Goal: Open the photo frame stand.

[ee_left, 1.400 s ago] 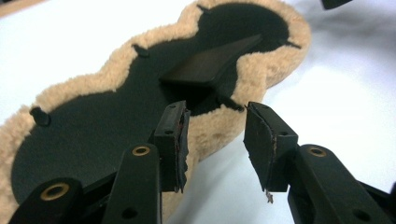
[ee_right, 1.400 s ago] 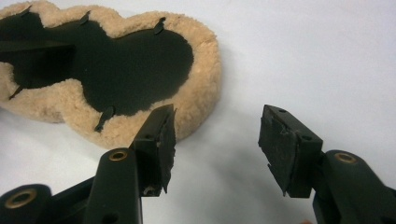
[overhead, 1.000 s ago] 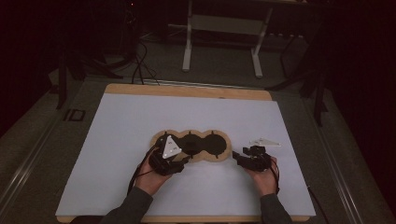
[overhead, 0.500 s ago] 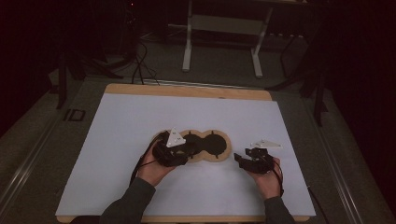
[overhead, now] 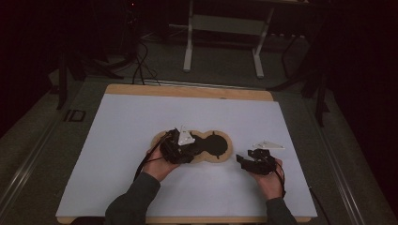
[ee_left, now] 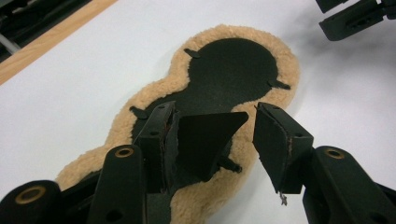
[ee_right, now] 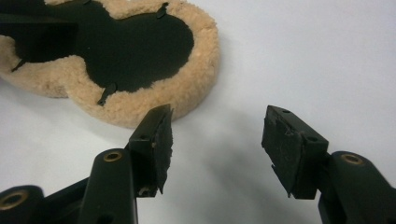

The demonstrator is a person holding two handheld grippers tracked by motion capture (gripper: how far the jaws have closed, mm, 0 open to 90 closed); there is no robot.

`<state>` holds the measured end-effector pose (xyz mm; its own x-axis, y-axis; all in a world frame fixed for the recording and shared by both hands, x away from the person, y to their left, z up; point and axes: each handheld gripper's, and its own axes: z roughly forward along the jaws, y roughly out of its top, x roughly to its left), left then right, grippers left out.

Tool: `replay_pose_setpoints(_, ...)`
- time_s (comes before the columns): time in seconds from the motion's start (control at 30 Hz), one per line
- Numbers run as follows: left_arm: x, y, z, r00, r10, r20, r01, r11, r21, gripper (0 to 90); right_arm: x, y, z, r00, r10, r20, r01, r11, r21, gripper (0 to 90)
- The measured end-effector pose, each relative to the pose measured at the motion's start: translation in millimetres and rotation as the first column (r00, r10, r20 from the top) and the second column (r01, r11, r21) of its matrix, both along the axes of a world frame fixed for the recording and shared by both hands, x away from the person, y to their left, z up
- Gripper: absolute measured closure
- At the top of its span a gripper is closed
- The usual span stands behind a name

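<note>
The white-covered tabletop [overhead: 117,140] carries a tan fleece pad [overhead: 220,157] with a black lobed centre, lying flat near the front middle. The left gripper [ee_left: 212,135] stands over the pad's near end, jaws spread; a raised black flap [ee_left: 205,140] of the centre lies against the left jaw, clear of the other, unclamped. The right gripper [ee_right: 215,140] hovers over bare tabletop just beside the pad's edge, released, its jaws having just been opening with nothing between them.

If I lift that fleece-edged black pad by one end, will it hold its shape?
Probably not: the fleece-edged pad looks thin and soft, and a black flap already stands bent up between the left gripper jaws. It likely droops, feels light and won't roll.
</note>
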<state>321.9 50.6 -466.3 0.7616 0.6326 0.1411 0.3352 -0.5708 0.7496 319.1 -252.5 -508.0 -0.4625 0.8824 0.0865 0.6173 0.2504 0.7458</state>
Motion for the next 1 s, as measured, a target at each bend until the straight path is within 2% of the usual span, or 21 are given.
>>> replay_pose_setpoints(0.27,5.1,-14.9,-9.9,0.9998,-0.015,-0.014,0.016,0.9975,0.068,49.1,0.5,-0.1,-1.0,1.0,-0.002,0.002,0.002,1.0,-0.008,41.9)
replay_pose_setpoints(0.53,14.2,-26.3,-23.5,0.9993,-0.009,-0.037,0.015,0.9889,0.148,49.9,0.7,0.2,-1.7,1.0,-0.004,0.0,0.004,1.0,-0.006,41.6)
replay_pose_setpoints(0.67,17.6,-29.1,-25.8,0.9992,0.024,-0.031,-0.019,0.9855,0.169,54.0,0.8,0.2,-1.8,1.0,-0.004,-0.001,0.004,1.0,-0.006,41.5)
replay_pose_setpoints(0.8,17.6,-31.4,-26.6,0.9995,0.023,-0.02,-0.019,0.9826,0.185,54.3,0.9,0.2,-2.0,1.0,-0.004,0.0,0.004,1.0,-0.003,41.5)
replay_pose_setpoints(0.93,19.3,-33.5,-30.3,0.9994,0.035,-0.002,-0.034,0.9746,0.221,53.6,0.9,0.6,-2.2,1.0,-0.004,-0.002,0.004,1.0,-0.005,41.1)
replay_pose_setpoints(1.0,20.0,-33.7,-31.1,0.9992,0.04,0.001,-0.039,0.9734,0.226,53.5,0.9,0.7,-2.3,1.0,-0.004,-0.003,0.004,1.0,-0.005,41.1)
